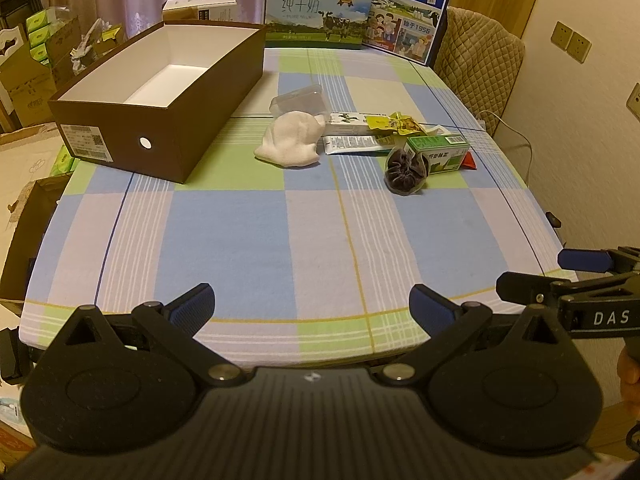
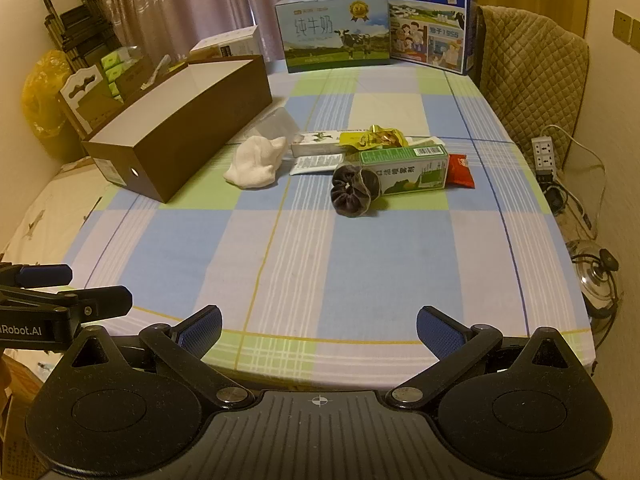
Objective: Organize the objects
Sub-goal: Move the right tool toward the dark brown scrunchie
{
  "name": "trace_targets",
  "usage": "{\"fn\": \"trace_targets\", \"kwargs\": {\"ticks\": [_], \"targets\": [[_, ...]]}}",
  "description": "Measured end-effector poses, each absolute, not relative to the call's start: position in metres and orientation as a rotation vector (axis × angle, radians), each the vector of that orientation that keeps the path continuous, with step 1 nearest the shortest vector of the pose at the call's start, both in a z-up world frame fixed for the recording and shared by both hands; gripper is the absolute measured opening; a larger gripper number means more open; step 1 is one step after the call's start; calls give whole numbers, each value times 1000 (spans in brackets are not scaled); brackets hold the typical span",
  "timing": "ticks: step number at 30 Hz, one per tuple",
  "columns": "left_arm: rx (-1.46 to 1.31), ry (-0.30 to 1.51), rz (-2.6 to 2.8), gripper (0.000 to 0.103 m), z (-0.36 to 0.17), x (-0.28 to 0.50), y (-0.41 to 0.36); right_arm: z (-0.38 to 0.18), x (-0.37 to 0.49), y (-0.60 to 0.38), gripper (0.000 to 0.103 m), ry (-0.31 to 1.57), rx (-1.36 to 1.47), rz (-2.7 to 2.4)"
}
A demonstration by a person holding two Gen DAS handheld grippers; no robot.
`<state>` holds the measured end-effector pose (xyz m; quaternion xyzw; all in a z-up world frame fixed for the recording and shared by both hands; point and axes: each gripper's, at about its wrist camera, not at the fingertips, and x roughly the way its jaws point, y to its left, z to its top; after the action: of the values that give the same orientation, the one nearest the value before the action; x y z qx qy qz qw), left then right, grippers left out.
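An empty brown box [image 1: 168,96] [image 2: 180,128] with a white inside stands on the checked tablecloth at the left. Right of it lies a cluster: a white sock [image 1: 294,140] [image 2: 256,162], a clear plastic tub [image 1: 298,100], a white toothpaste box [image 1: 352,120] [image 2: 320,142], a yellow snack packet [image 1: 394,123] [image 2: 378,138], a green carton [image 1: 440,154] [image 2: 408,170], a dark scrunchie [image 1: 404,174] [image 2: 354,192] and a red sachet [image 2: 460,170]. My left gripper [image 1: 312,308] and right gripper [image 2: 319,330] hover open over the table's near edge, far from the objects, nothing between their fingers.
Two milk cartons [image 1: 320,10] [image 2: 430,20] stand at the table's far edge. A quilted chair back [image 2: 532,80] is at the right, with a power strip [image 2: 543,154] and a glass lid [image 2: 596,280] beside the table. Cardboard boxes [image 1: 36,64] crowd the left.
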<state>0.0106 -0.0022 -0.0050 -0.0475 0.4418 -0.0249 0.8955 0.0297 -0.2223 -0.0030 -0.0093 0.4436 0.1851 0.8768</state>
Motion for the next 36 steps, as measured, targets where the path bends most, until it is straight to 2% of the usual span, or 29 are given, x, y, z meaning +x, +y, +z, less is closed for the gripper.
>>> {"fn": "trace_targets", "kwargs": {"ticks": [36], "targets": [[-107, 933, -38, 102, -8, 29, -8, -5, 54, -224, 101, 942, -29, 436]]}}
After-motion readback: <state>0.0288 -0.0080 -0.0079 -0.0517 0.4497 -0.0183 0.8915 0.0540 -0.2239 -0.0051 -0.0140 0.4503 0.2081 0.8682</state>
